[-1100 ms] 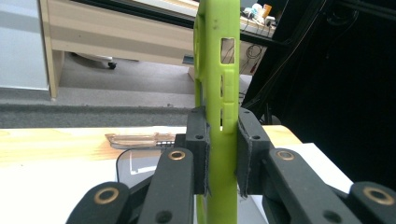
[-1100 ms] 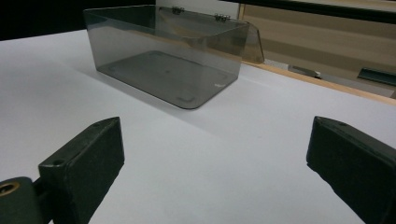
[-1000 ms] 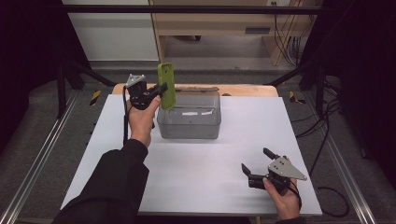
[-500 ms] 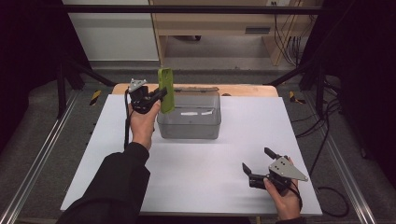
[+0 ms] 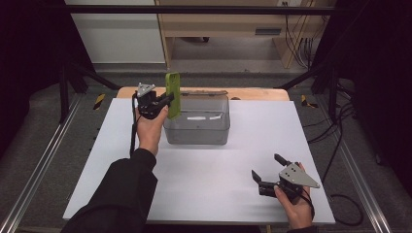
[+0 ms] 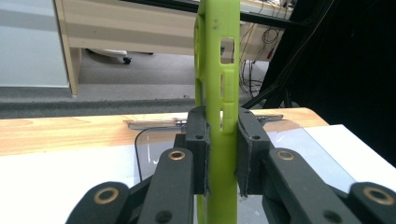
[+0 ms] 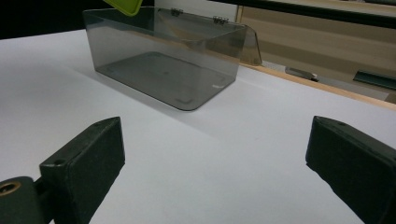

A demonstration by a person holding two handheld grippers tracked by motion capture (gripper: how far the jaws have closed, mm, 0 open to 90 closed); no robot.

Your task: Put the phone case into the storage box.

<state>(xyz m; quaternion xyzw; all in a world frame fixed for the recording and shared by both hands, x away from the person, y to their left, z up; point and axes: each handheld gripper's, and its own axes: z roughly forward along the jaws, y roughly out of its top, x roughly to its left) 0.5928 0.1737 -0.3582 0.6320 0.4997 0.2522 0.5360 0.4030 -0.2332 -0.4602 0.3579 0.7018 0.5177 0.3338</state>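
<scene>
High view puts the green phone case (image 5: 173, 95) upright in the air at the left end of the clear plastic box (image 5: 197, 125), its lower edge about level with the box's rim and partly over the near left corner. The left gripper (image 5: 165, 101) has its jaws clamped on the case's thin sides, low down, so most of the case stands above the grip; in the left gripper view the case (image 6: 218, 93) rises edge-on between the two pads, and the box's open hinged lid (image 6: 205, 122) lies back beyond it. The box looks empty, sitting toward the far side of the white counter (image 5: 204, 194). The right gripper (image 5: 268, 170) rests near the counter's front right corner, well apart from the box, jaws spread wide with nothing between them. The work in hand seems to be lowering the case into the box. The likely trouble is the soft, flexible case: held by its edges it may bow or twist in the grip, catch a corner on the box wall, and tip or shove the light box, since the other hand is not steadying it.
</scene>
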